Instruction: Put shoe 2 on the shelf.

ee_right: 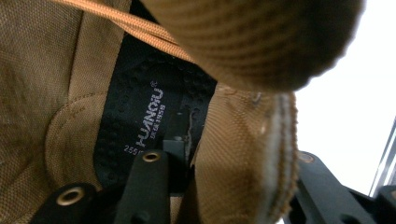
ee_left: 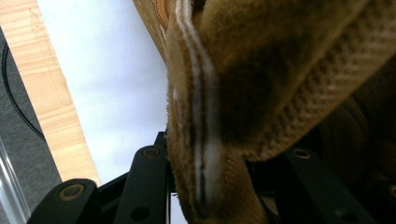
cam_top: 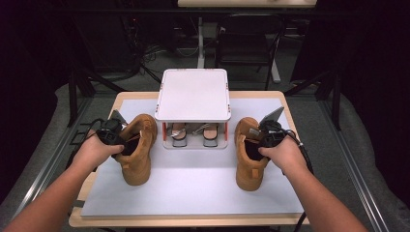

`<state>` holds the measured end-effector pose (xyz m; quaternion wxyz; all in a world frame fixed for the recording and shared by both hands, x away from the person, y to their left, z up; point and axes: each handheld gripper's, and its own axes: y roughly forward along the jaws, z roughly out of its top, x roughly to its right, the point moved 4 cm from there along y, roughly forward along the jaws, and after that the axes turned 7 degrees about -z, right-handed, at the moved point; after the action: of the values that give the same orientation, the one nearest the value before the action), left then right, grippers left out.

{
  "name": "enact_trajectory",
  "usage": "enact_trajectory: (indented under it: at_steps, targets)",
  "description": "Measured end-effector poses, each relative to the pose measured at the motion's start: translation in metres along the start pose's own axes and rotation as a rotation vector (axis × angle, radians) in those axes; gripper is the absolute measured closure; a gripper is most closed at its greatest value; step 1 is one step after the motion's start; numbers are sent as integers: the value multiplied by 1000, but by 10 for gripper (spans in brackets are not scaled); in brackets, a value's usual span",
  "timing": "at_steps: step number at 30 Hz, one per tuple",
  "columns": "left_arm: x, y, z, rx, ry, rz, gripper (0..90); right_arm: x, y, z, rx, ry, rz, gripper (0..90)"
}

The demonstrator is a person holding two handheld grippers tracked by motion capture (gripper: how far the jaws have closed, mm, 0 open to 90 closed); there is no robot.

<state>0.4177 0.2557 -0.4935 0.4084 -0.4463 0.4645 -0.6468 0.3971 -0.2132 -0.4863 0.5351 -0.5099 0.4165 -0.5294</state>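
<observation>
- We have a white mat on the wooden table (cam_top: 99, 166), with a white two-tier shoe rack (cam_top: 193, 94) at the back, sandals underneath.
- Left boot (cam_top: 138, 147) and right boot (cam_top: 250, 154) stand on the mat either side of the rack, tan suede, high-collared, laced.
- Our left gripper (cam_top: 116, 137) pinches the left boot's collar wall.
- Our right gripper (cam_top: 266, 137) straddles its boot's collar, seemingly clamped.
- To lift cleanly we'd raise both boots level, with the jaws biting deep on the collars.

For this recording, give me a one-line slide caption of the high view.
Two hand-held grippers, left gripper and right gripper, each clamp a tan boot's collar, left boot and right boot, beside a white rack.
</observation>
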Motion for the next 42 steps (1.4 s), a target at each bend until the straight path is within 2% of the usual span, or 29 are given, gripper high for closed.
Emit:
enact_trajectory:
  at_steps: [2, 3, 5, 8, 15, 25, 30, 31, 33, 35, 36, 37, 42]
  targets:
    - [0, 0, 0, -1, 0, 1, 669, -1, 1, 0, -7, 0, 0, 690]
    - [0, 0, 0, -1, -1, 3, 670, 0, 0, 0, -19, -16, -9, 700]
    - [0, 0, 0, 0, -1, 3, 673, -2, 2, 0, -20, -5, -7, 723]
    - [0, 0, 0, -2, -1, 7, 682, -2, 2, 0, -30, -13, -11, 740]
    - [0, 1, 0, -2, -6, 15, 711, -3, 3, 0, -19, -11, -30, 766]
    - [-1, 1, 0, -12, -10, 13, 750, -5, 4, -1, 6, 4, -32, 780]
    - [0, 2, 0, -15, -10, 20, 751, -5, 4, -1, -7, -8, -43, 778]
    - [0, 2, 0, -15, -13, 21, 751, -4, 3, -1, -12, -12, -41, 778]
    - [0, 2, 0, -21, -17, 24, 750, -5, 5, -1, 0, 11, -25, 772]
    - [0, 2, 0, -26, -14, 23, 749, -3, 4, -1, -15, -4, -29, 770]
    - [0, 3, 0, -27, -14, 24, 748, -4, 5, -1, -1, 8, -26, 770]
    - [0, 3, 0, -27, -14, 24, 748, -2, 4, -2, -20, -10, -31, 770]
    - [0, 3, 0, -23, -17, 27, 754, -3, 5, -1, -4, 10, -20, 770]
